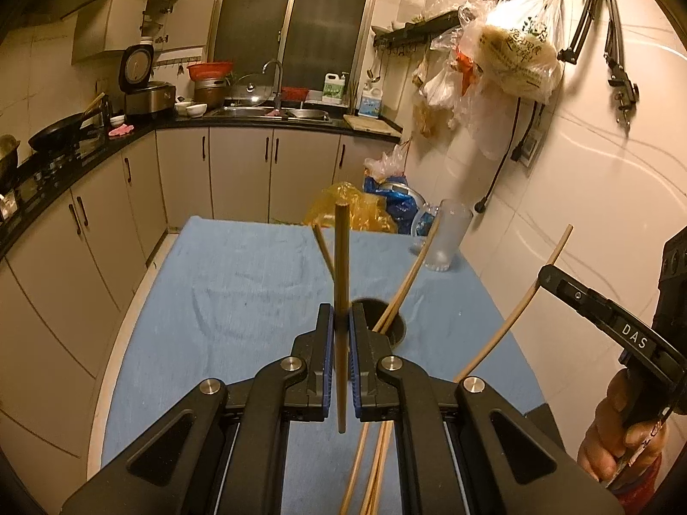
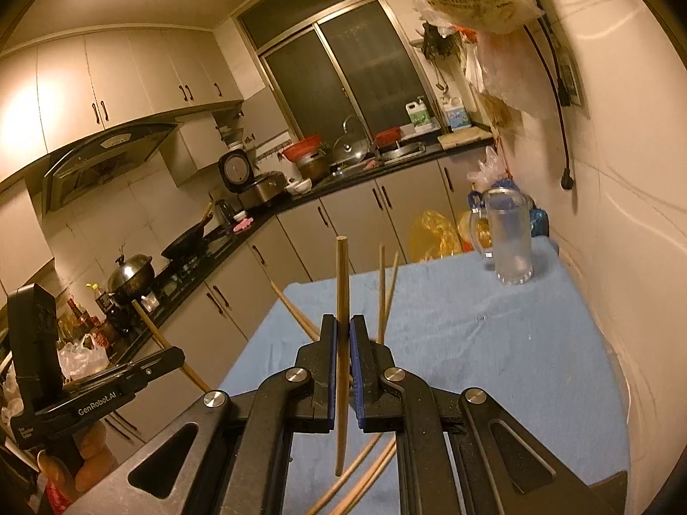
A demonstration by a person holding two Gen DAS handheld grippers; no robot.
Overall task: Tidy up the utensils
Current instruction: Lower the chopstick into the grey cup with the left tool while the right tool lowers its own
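My left gripper is shut on a wooden chopstick that stands nearly upright between its blue pads. Just beyond it a dark round holder sits on the blue cloth, with several chopsticks leaning out of it. My right gripper is shut on another upright chopstick. Other chopsticks rise behind its right jaw. The right gripper's body shows at the right edge of the left wrist view, its chopstick angling up. The left gripper's body shows at the left of the right wrist view.
A frosted glass mug stands at the table's far right corner, also in the right wrist view. Yellow and blue plastic bags lie beyond the table. Bags hang on the right wall. Kitchen counters run along the left and back.
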